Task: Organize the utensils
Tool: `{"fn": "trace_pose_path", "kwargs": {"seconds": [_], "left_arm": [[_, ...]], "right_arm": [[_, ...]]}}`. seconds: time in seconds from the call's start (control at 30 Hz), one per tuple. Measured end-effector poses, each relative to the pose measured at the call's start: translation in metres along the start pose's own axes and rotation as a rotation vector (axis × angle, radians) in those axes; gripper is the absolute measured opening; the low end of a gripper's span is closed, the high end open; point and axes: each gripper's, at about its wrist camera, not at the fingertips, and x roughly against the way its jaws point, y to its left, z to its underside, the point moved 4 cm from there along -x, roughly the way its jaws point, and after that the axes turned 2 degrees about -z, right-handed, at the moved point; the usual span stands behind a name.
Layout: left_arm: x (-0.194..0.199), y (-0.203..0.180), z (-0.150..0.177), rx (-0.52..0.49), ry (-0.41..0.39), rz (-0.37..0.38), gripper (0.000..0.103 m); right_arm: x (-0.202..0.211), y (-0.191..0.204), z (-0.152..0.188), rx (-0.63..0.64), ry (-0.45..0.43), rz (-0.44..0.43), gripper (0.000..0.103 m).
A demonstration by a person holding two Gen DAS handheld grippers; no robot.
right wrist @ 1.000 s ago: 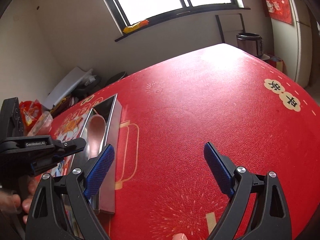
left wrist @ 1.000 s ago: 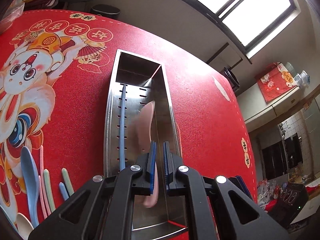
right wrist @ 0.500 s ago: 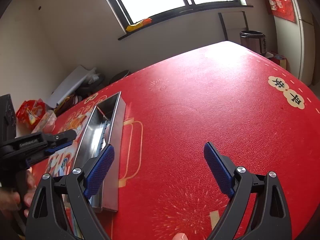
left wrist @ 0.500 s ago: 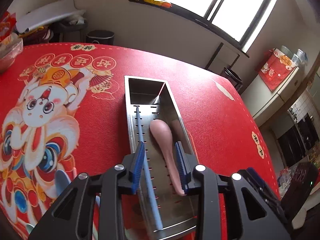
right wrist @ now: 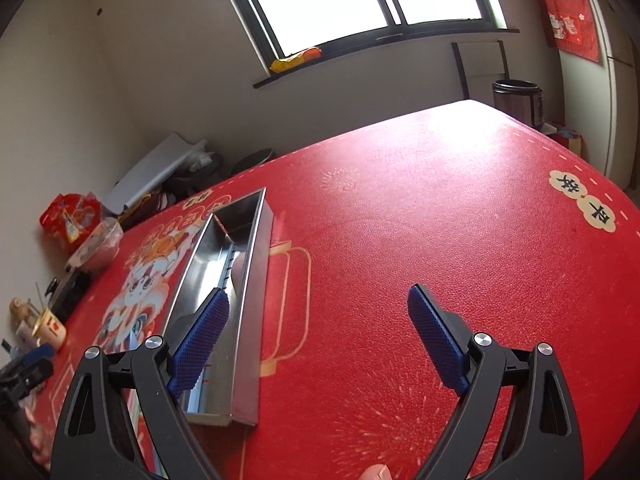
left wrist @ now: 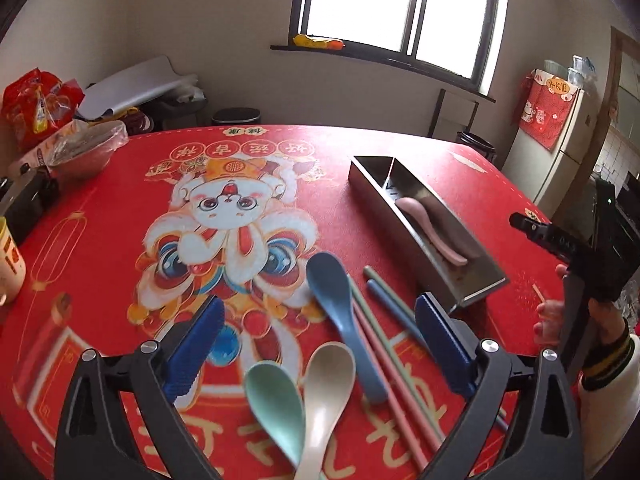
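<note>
Blue-padded left gripper (left wrist: pixel 318 354): jaws opening wide, empty, above spoons.
Loose spoons (left wrist: pixel 308 392): lower centre.
Steel tray (left wrist: pixel 478 292): right, holding pink spoon (left wrist: pixel 430 230).
Right gripper (right wrist: pixel 318 344): wide, empty.
Risk: crowded spoons and chopsticks (left wrist: pixel 384 344); pinching two.

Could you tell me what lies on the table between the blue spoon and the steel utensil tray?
In the left wrist view, chopsticks lie between the blue spoon and the steel tray: pink and green ones right beside the spoon, a blue one nearer the tray.
</note>
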Motion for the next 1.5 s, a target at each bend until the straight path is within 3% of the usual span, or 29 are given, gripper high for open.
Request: {"fn": "trace_pose_path", "kwargs": {"seconds": [0.23,0.5,0.57,0.73,1.03,1.27,1.5], "left_arm": [[0.018,0.033,0.045,0.047,0.051,0.033,0.094],[0.024,0.035,0.072,0.022,0.057,0.068,0.093],[0.024,0.034,0.074,0.024,0.051,0.09,0.088],[0.02,0.035,0.078,0.057,0.076,0.151,0.057],[0.007,0.03,0.084,0.106,0.152,0.252,0.025],[0.002,0.036,0.085,0.145,0.181,0.27,0.021],[-0.003,0.035,0.08,0.123,0.195,0.255,0.021]], "right_arm": [[0.017,0.043,0.034,0.108,0.094,-0.038,0.088],[0.04,0.069,0.071,0.13,0.137,-0.055,0.088],[0.044,0.073,0.078,0.124,0.141,-0.056,0.088],[0.047,0.083,0.09,0.132,0.135,-0.039,0.088],[0.044,0.095,0.098,0.197,0.144,-0.016,0.088],[0.04,0.09,0.1,0.168,0.159,-0.051,0.088],[0.037,0.085,0.1,0.128,0.172,-0.084,0.088]]}}
